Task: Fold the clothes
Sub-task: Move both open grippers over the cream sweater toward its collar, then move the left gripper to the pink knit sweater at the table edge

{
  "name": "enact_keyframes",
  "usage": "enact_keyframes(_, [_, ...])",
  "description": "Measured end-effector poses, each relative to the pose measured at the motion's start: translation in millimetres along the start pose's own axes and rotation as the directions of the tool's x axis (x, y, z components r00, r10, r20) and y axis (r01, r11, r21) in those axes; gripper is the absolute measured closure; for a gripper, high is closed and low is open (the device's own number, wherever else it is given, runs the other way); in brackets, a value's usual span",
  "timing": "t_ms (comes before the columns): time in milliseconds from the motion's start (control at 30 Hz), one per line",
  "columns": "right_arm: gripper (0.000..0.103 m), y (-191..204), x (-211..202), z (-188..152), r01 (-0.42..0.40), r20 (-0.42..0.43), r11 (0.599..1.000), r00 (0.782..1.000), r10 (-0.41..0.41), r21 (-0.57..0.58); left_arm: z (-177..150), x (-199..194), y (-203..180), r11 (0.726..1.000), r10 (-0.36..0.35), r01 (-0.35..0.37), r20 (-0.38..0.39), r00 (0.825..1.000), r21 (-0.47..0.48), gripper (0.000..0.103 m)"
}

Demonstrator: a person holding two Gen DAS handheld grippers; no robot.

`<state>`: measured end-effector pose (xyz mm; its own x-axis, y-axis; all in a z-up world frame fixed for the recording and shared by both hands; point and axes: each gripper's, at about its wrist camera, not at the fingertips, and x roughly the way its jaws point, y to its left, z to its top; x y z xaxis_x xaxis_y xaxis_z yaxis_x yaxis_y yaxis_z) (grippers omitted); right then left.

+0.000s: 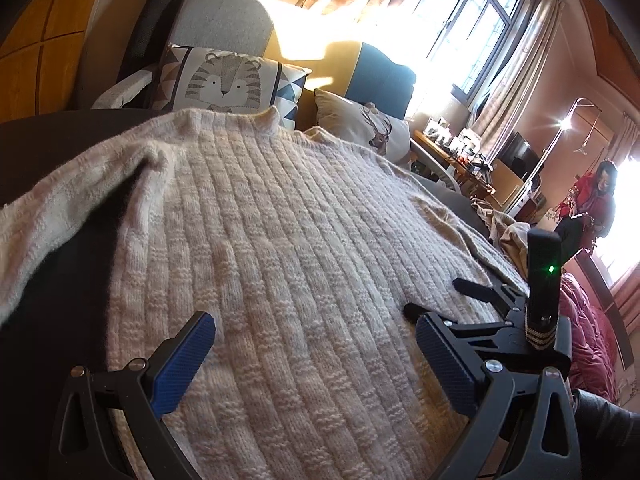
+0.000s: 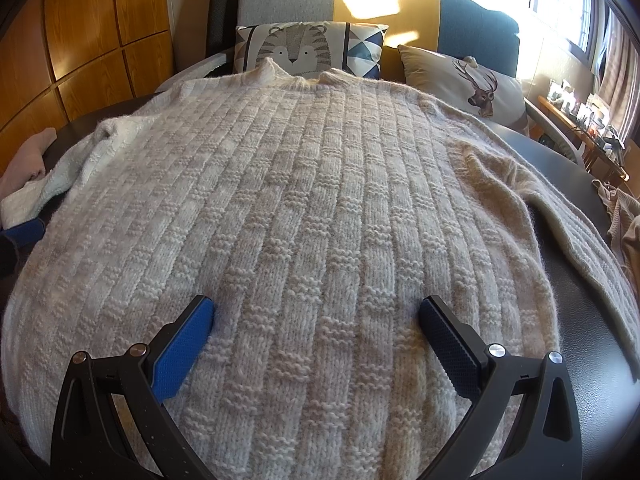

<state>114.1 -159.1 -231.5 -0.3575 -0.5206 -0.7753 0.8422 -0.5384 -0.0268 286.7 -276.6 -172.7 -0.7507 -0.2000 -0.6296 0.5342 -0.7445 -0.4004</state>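
Note:
A cream ribbed knit sweater (image 2: 320,200) lies spread flat on a dark table (image 2: 576,312), its collar (image 2: 296,72) at the far end. One sleeve (image 2: 60,176) trails off to the left and the other sleeve (image 2: 580,220) runs down the right side. My right gripper (image 2: 316,312) is open just above the sweater's near hem, with nothing between its fingers. My left gripper (image 1: 314,328) is open too, low over the sweater (image 1: 300,220) near its left hem corner. The right gripper (image 1: 434,296) shows at the right of the left wrist view, resting on the knit.
A tiger cushion (image 2: 300,46) and a deer cushion (image 2: 476,84) sit on chairs behind the table. Pink cloth (image 2: 24,160) lies at the left edge and another beige garment (image 2: 624,216) at the right. A seated person (image 1: 600,200) is far right by the window.

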Motion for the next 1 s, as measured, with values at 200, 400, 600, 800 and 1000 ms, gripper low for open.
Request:
enact_keyframes(200, [0.000,-6,4,26,-0.073,-0.147,0.997,0.986,0.076,0.030,49,-4,18,0.998,0.062,-0.062,0.030,0.998,0.031,0.000])
enact_keyframes(400, [0.000,-31,-5,96,-0.080,-0.062,0.991,0.994,0.087,0.103,121,20,36,0.988,0.134,-0.138,0.056,0.989,0.066,0.000])
enact_keyframes(600, [0.000,-49,54,165,-0.034,-0.077,0.991,0.996,0.044,0.131,173,93,48,0.968,0.224,-0.223,0.003,0.975,0.111,0.000])
enact_keyframes(800, [0.000,-73,127,173,0.053,-0.139,0.984,0.990,-0.029,0.169,180,164,67,0.948,0.307,-0.294,-0.099,0.947,0.122,0.000])
enact_keyframes(1000, [0.000,-90,131,175,0.077,-0.067,0.989,0.995,-0.069,0.126,177,202,73,0.939,0.333,-0.317,-0.125,0.934,0.133,0.000])
